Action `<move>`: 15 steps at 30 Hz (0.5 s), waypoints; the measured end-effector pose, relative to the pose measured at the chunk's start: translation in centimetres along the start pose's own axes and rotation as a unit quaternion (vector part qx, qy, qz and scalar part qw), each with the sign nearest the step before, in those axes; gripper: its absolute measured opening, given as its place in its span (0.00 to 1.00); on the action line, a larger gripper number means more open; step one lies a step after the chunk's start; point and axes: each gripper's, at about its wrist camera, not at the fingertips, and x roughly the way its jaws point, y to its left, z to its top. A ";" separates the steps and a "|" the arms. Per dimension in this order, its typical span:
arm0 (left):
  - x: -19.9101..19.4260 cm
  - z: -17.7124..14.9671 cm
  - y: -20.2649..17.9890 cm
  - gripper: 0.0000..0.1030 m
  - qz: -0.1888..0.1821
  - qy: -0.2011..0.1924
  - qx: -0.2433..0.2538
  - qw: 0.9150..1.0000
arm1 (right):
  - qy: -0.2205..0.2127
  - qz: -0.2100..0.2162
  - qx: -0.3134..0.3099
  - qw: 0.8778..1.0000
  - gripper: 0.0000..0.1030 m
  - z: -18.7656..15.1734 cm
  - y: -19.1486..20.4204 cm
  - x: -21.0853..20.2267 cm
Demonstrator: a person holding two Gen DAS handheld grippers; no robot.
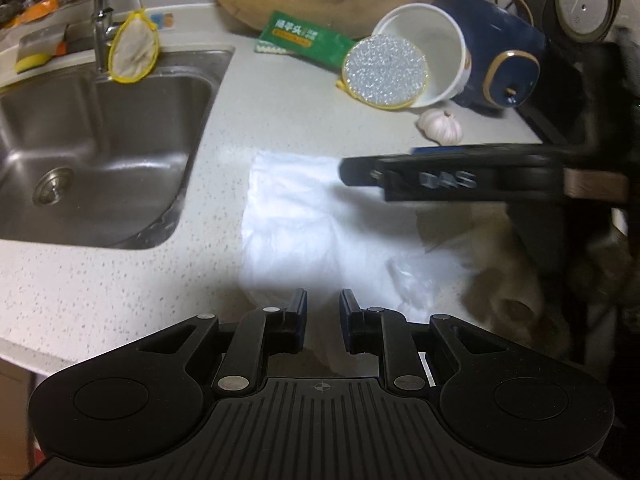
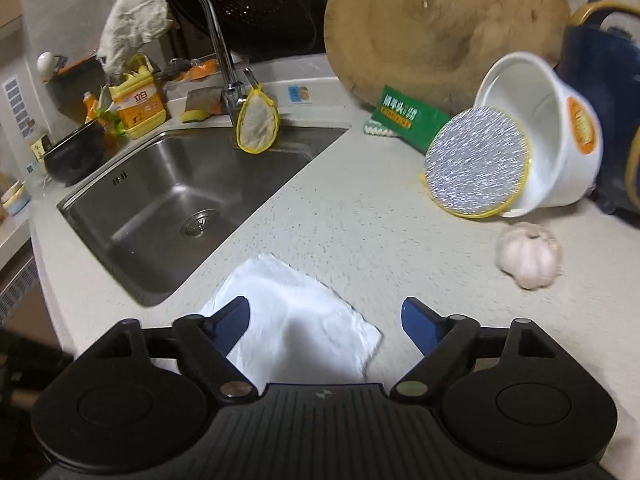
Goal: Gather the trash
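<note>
- White bag (image 1: 304,216) flat on the speckled table (image 1: 120,288), just right of the sink (image 1: 100,152), glaring under the tool lights.
- Left tool (image 1: 323,312) low over the bag's near edge, jaws narrow; film under and between the fingers, but cannot tell whether pinched.
- Right tool (image 2: 326,320) above the bag's far corner, blue pads well apart, nothing between them but bag surface below; not gripping.
- In the left view, right tool seen side-on as a blurred black bar crossing the bag's right part.
- Crumpled clear plastic (image 1: 412,280) at the bag's right near edge.
- Noodle cup (image 2: 556,140) on its side at the back right, mouth toward the cameras, foil lid (image 2: 476,160) peeled and hanging in front of the mouth.
- Green packet (image 2: 404,120) behind the lid, against the round wooden board (image 2: 440,28).
- Garlic (image 2: 528,256) on the table just in front of the cup, well apart from the bag.
- Blue pot (image 1: 504,56) behind the cup.
- Yellow-rimmed scrubber (image 2: 256,124) leaning at the tap base (image 2: 232,96); rag (image 2: 132,24) draped over the spout.
- Yellow soap bottle (image 2: 138,108) left of the tap.
</note>
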 end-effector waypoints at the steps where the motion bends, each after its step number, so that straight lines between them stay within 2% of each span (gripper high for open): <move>1: 0.1 0.0 0.1 0.20 0.004 0.002 0.000 1.000 | 0.006 0.001 0.000 1.000 0.56 0.0 0.1 0.7; 2: 0.1 0.0 0.2 0.20 0.009 0.004 -0.001 1.000 | 0.015 0.000 0.001 1.000 0.35 0.0 0.2 1.2; 3: 0.2 0.0 0.3 0.20 0.012 0.006 -0.002 1.000 | 0.023 -0.001 0.005 1.000 0.33 -0.2 0.1 1.6; 6: 0.6 0.2 0.7 0.20 0.011 0.011 -0.015 1.000 | 0.023 0.003 0.008 1.000 0.33 -0.7 0.0 1.5; 15: 2.3 2.2 2.3 0.19 -0.016 -0.007 -0.083 0.996 | 0.042 0.064 0.026 0.997 0.33 -4.1 0.5 -2.2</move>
